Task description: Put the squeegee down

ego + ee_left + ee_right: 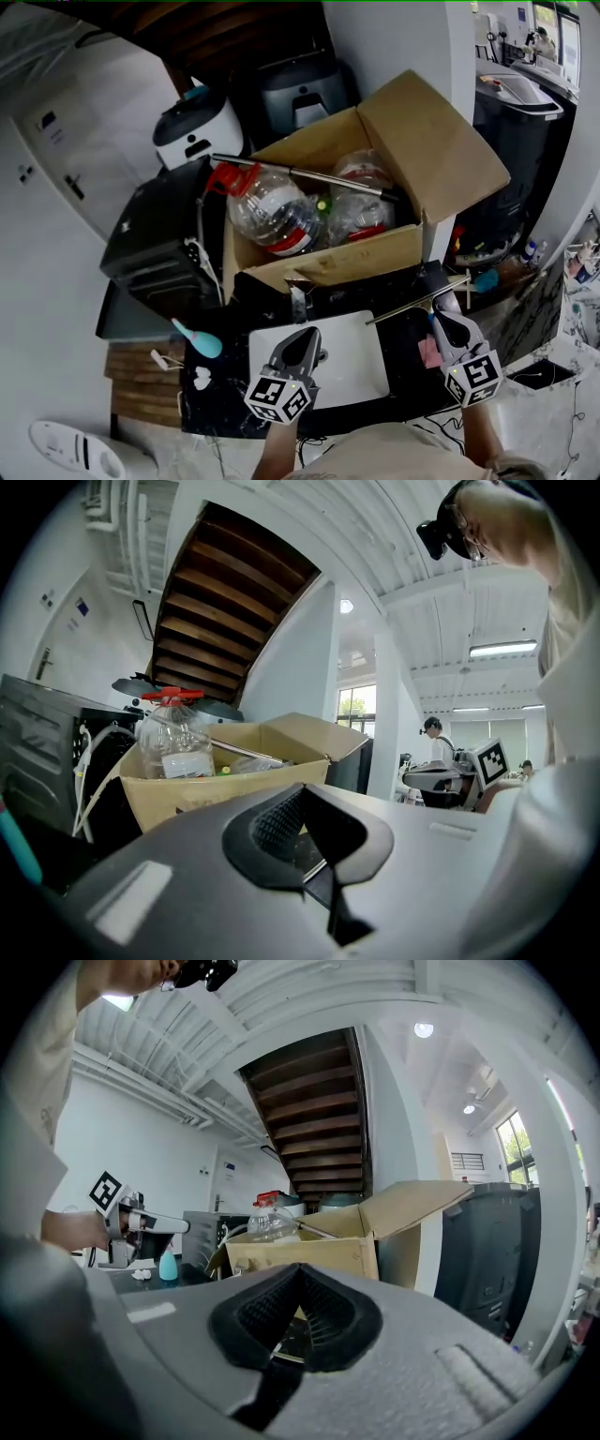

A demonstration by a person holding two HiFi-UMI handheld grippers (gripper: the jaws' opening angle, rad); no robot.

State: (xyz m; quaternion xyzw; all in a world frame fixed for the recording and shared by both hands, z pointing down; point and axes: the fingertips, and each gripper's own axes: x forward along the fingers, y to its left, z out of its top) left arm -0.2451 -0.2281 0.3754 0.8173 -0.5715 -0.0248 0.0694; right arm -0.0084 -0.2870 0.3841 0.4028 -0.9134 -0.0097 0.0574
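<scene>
The left gripper (pixel 310 333) hangs over a white board (pixel 361 366) on the dark counter (pixel 225 412). In its own view the left gripper (pixel 302 787) has its tips together, with only a small hollow behind them, and nothing is held. The right gripper (pixel 437 319) sits at the board's right side, beside a pink scrap (pixel 429 352). In its own view the right gripper (pixel 298 1269) is likewise closed at the tips and empty.

The squeegee (pixel 417 303) lies on the counter just ahead of the right gripper's tips. Its thin metal handle slants up to the right and ends in a short cross-piece. Whether the tips touch it cannot be told.

Left of the board lies a teal bottle (pixel 202 342). Behind stands an open cardboard box (pixel 431 141) holding a clear jug (pixel 272 211) with a red cap, and a metal rod (pixel 309 173) rests across the box. The jug's red-and-white label cannot be read. A black appliance (pixel 159 239) stands left of the box
</scene>
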